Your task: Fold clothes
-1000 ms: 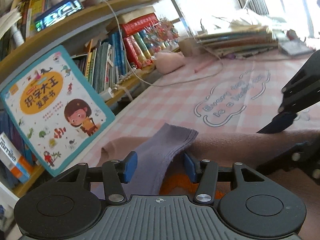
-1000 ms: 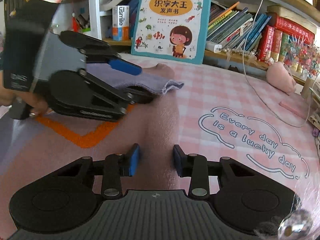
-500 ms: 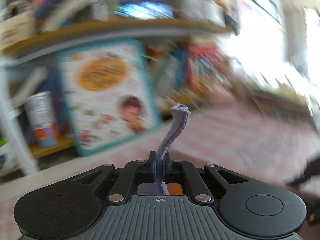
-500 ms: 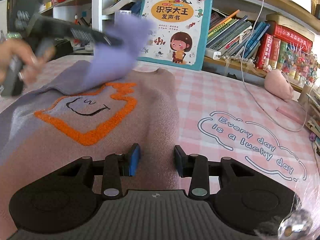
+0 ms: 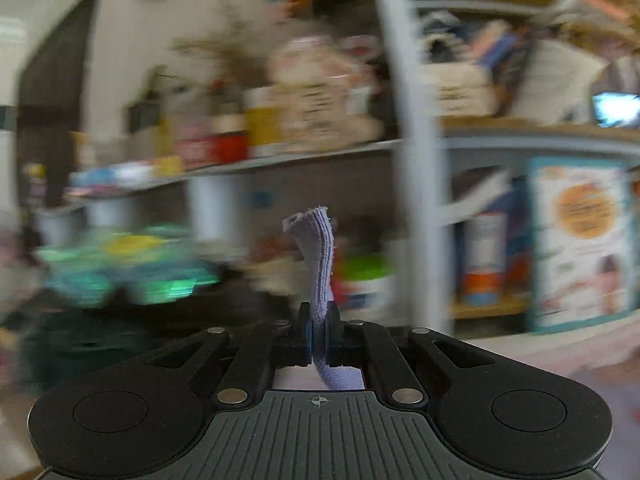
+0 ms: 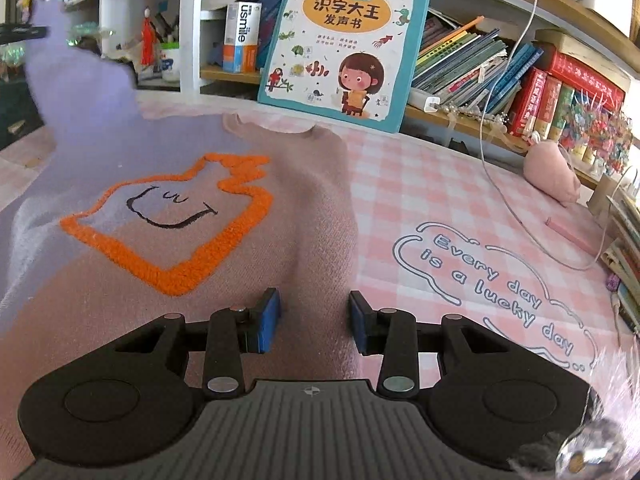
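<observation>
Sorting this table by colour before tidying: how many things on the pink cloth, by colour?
Pink-and-lilac: 1, the sweater, its lilac sleeve pinched in the left claw.
Pink: 2, the plush and a pink stick.
White: 1, the cable.
Total: 4

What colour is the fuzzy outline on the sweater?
Orange outline, clearest in the right wrist view.

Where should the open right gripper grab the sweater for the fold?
Probably the sweater's right side edge, just ahead of the right gripper, approached low from the checked cloth side. That edge lies flat and exposed, while the left gripper already pinches the lavender sleeve.
</observation>
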Demonstrator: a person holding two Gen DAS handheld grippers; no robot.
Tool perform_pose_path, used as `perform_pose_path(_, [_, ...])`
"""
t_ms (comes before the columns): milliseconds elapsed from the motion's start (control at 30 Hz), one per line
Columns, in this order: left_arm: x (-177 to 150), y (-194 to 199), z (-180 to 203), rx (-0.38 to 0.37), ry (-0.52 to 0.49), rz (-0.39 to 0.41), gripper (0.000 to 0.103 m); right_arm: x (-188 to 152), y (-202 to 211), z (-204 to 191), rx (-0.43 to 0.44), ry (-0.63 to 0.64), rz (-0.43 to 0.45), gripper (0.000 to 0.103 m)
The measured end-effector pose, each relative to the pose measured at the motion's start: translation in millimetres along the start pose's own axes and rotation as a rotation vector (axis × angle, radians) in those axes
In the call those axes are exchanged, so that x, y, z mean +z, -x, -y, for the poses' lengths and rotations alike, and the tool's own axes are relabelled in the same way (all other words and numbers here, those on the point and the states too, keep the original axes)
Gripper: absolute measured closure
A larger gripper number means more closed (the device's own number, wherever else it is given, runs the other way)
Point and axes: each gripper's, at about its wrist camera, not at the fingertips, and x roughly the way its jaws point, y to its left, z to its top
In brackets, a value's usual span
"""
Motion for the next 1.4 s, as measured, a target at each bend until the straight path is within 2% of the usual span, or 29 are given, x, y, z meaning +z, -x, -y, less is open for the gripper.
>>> perform_pose_path(100, [-13.7,-3.5,-16.3,0.091,-0.034,-0.053,0.098,3.1,-2.2,-1.1,0.009,0.005,-0.014,0.068])
perform_pose_path(133, [-18.8,-6.1,-16.5,0.117,-0.057,-0.083,0.093,4.4,-3.2,-1.4,0.008,0.008,-0.019,0.067])
perform_pose_path(200, [-27.0,-7.0,-10.4,0.130,-0.095,-0.116,0.084,7.0,-4.6,-2.4,0.001,0.021,-0.030,0.066])
perform_pose_path(267, [-34.6,-6.2,-2.9,0.135,-0.130,-0.135,0.062,9.6,-5.7,-1.1,0.006,0.020,-0.041,0.061])
perform_pose_path(300, [-36.1,-3.7,2.8,0.115,-0.137,-0.130,0.057,11.0,-6.2,0.9,0.014,0.011,-0.046,0.060])
perform_pose_path(333, [-35.6,0.7,10.1,0.078,-0.136,-0.112,0.052,12.3,-6.2,3.0,0.022,0.001,-0.047,0.058])
perform_pose_path(400, [-32.9,7.0,27.3,-0.042,-0.122,-0.091,0.051,16.8,-4.9,8.8,0.040,-0.030,-0.040,0.055])
perform_pose_path(567, [-32.2,3.9,92.7,-0.506,-0.042,-0.141,0.051,36.3,-5.8,28.5,0.048,-0.155,0.035,0.052])
perform_pose_path(633, [-37.8,-1.4,119.8,-0.638,-0.027,-0.180,0.052,44.9,-12.0,38.6,0.050,-0.218,0.059,0.052])
perform_pose_path(700, [-45.7,-8.8,145.0,-0.740,-0.022,-0.237,0.058,52.6,-21.7,49.5,0.073,-0.286,0.065,0.052])
perform_pose_path(767, [-54.0,-15.5,164.7,-0.795,-0.053,-0.296,0.082,59.4,-33.0,59.4,0.100,-0.349,0.062,0.052])
perform_pose_path(867, [-65.9,-25.2,171.7,-0.799,-0.086,-0.356,0.091,67.0,-52.2,66.7,0.138,-0.406,0.038,0.052])
perform_pose_path(967, [-75.8,-34.2,155.5,-0.781,-0.063,-0.382,0.092,71.3,-70.2,65.3,0.167,-0.417,0.002,0.053])
perform_pose_path(1100, [-79.8,-41.8,137.2,-0.767,-0.026,-0.380,0.092,74.7,-89.1,57.2,0.202,-0.418,-0.039,0.055])
perform_pose_path(1200, [-81.9,-41.8,135.2,-0.765,-0.039,-0.363,0.092,76.8,-95.3,50.3,0.186,-0.386,-0.048,0.062])
perform_pose_path(1333, [-81.7,-36.0,139.3,-0.750,-0.080,-0.344,0.092,78.2,-94.1,48.4,0.186,-0.365,-0.044,0.084])
perform_pose_path(1400, [-81.7,-36.2,137.5,-0.755,-0.069,-0.347,0.092,79.8,-89.9,45.8,0.167,-0.373,-0.028,0.089])
